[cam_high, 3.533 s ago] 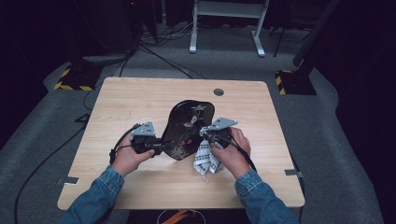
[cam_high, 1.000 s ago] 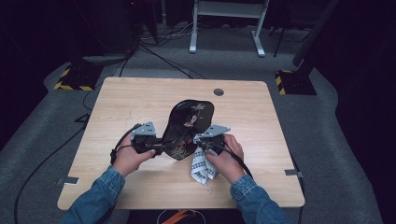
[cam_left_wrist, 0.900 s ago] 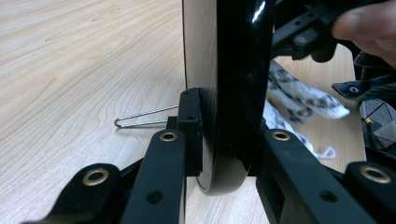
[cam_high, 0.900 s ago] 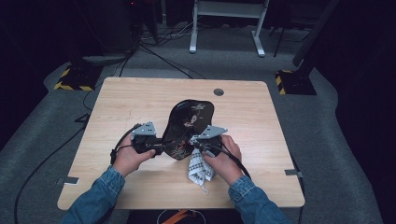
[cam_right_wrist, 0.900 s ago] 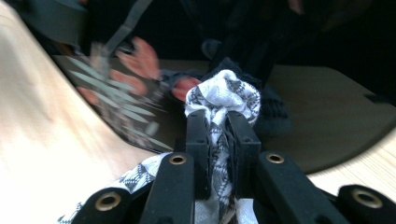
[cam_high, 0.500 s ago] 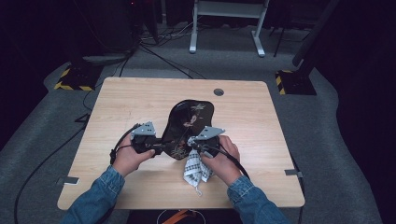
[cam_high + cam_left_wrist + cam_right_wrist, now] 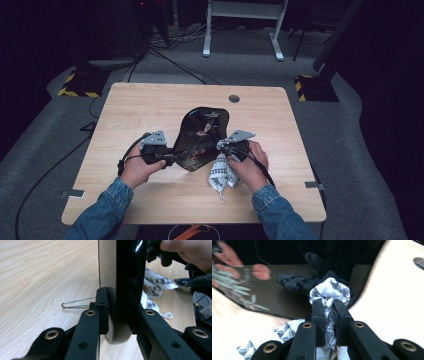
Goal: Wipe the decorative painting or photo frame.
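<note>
Right tongs (image 7: 223,148) shifted rightward; left gripper view reveals wire clip (image 7: 75,303).

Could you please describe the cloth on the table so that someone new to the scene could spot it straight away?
Start at the wooden table and find the glossy black flower-printed tray near its middle. Beside the tray's near edge, the right gripper pinches a crumpled cloth. It is the only soft thing there, white with a small black pattern.

My left claw (image 7: 120,325), matt black plastic with brass rivets, holds a glossy black tray (image 7: 202,135). My right claw (image 7: 328,312) pinches soft patterned cloth (image 7: 329,292). The desk (image 7: 150,105) is smooth pale wood.
</note>
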